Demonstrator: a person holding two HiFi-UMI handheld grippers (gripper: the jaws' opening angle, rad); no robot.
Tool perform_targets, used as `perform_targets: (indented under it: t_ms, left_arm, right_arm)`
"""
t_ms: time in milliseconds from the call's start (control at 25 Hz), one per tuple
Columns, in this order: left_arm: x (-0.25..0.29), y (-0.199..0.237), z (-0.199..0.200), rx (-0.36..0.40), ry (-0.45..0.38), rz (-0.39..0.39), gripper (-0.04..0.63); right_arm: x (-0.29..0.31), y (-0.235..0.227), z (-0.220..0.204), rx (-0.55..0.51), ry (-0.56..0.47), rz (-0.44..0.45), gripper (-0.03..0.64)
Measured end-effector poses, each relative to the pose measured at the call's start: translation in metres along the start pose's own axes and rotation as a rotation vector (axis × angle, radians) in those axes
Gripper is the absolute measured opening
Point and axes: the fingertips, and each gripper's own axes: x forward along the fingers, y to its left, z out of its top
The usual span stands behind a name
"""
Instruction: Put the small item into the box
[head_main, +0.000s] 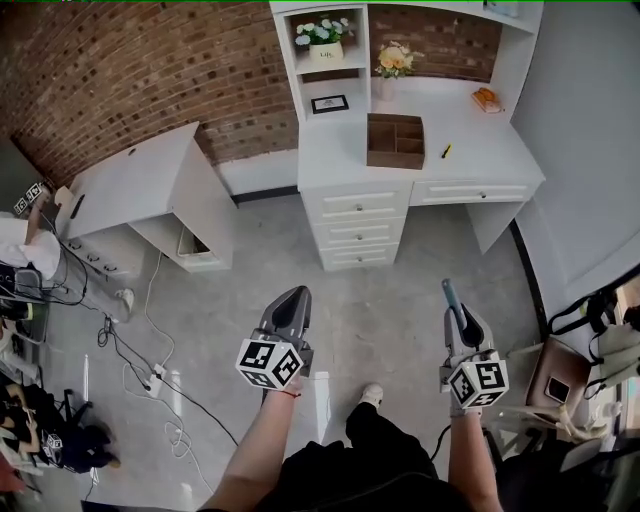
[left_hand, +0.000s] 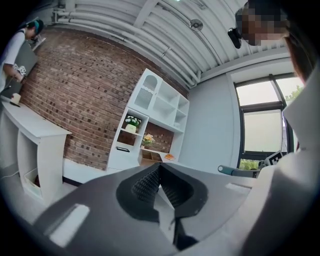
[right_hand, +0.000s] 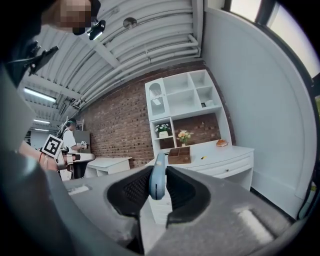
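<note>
A brown wooden box (head_main: 395, 140) with compartments stands on the white desk (head_main: 480, 150) across the floor; the right gripper view shows the box (right_hand: 179, 155) far ahead. My right gripper (head_main: 452, 300) is shut on a small blue-grey item (head_main: 448, 291), which stands up between the pads (right_hand: 158, 176). My left gripper (head_main: 297, 297) is held level beside it, shut with nothing in it; its ribbed pads (left_hand: 146, 182) meet at the tip. Both grippers hang over the grey floor, well short of the desk.
The desk has drawers (head_main: 360, 228) facing me, a shelf unit with flower pots (head_main: 323, 38), a small yellow thing (head_main: 446, 151) and an orange thing (head_main: 486, 98). A white side table (head_main: 140, 180) stands left, with cables and a power strip (head_main: 155, 378) on the floor. A chair (head_main: 560, 385) is at the right.
</note>
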Motion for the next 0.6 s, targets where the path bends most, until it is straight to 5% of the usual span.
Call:
perform_targets:
  t_ms: [600]
  left_arm:
    - [0.082,0.002,-0.014,0.009,0.02,0.018,0.002]
  right_arm:
    - [0.074,-0.052,0.002,0.032,0.0,0.064,0.077]
